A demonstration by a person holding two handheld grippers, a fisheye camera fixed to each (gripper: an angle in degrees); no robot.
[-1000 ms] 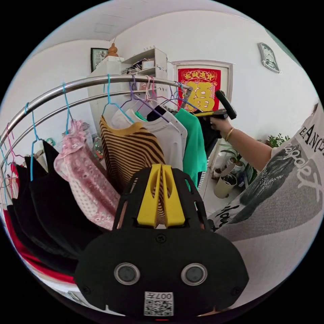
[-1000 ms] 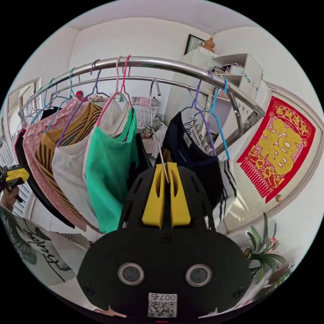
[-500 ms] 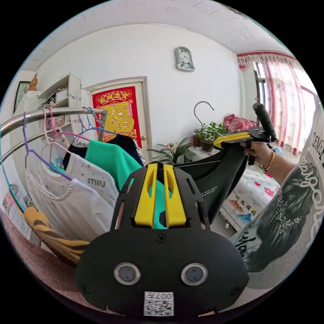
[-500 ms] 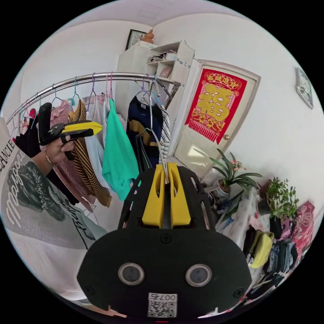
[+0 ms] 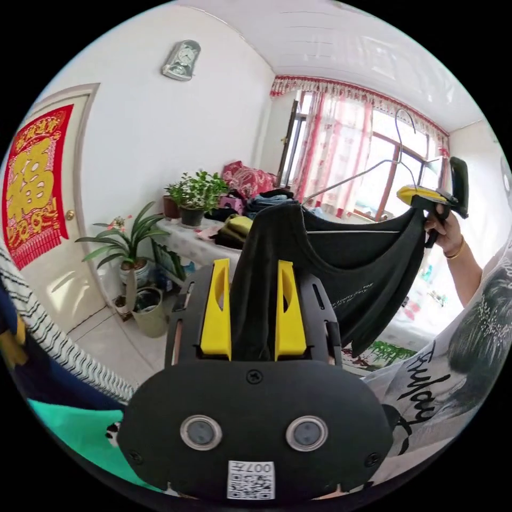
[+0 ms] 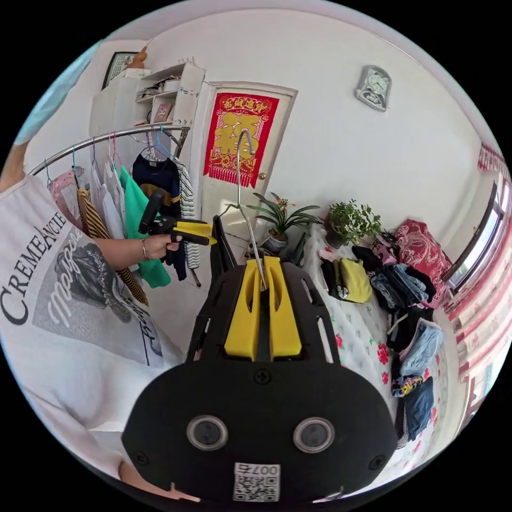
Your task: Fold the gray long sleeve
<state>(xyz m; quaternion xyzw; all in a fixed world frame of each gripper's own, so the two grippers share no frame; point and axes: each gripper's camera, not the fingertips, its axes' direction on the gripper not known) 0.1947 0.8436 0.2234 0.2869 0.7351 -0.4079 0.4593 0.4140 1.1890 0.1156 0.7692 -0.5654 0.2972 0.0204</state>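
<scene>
Now the left gripper (image 5: 250,306) has a fold of the dark long-sleeve garment (image 5: 341,266) between its yellow jaws, which press on the cloth from both sides. The right gripper (image 6: 263,298) has its jaws closed tight on the thin metal wire hanger (image 6: 242,197) that carries the garment in the air between the two grippers. Around stand a bed with flowered cover (image 6: 362,341) with piled clothes, green potted plants (image 6: 349,221), a red door poster (image 6: 234,136), a wall clock (image 6: 373,88) and a steel clothes rail (image 6: 106,141). Small white writing on the garment is unreadable.
</scene>
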